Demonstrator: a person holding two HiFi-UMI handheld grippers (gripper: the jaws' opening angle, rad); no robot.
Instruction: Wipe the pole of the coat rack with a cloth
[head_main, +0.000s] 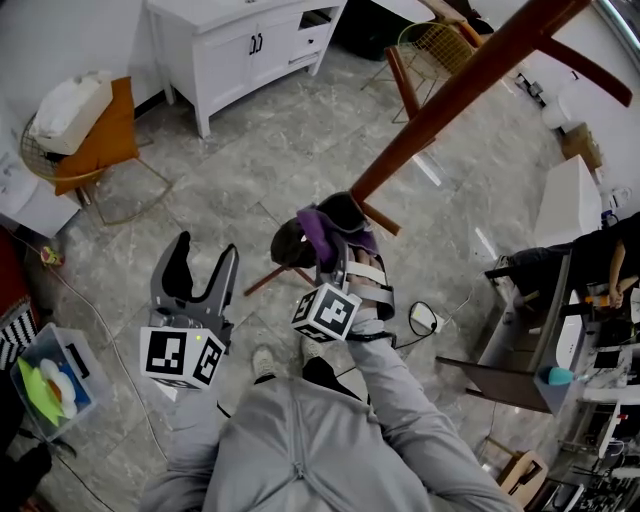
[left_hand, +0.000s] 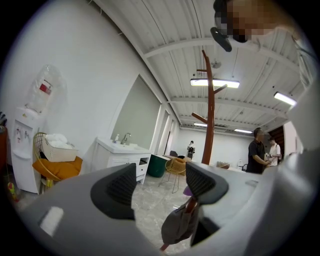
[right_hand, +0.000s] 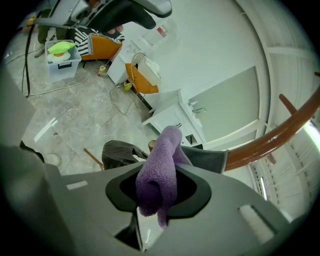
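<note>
While jaws of right gripper (right_hand: 158, 189) clamp purple cloth (right_hand: 161, 165), perhaps touching pole (head_main: 450, 103), left gripper (left_hand: 160, 184) jaws apart.

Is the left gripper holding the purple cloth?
No, the left gripper has its jaws apart and empty; the purple cloth is clamped in the right gripper.
</note>
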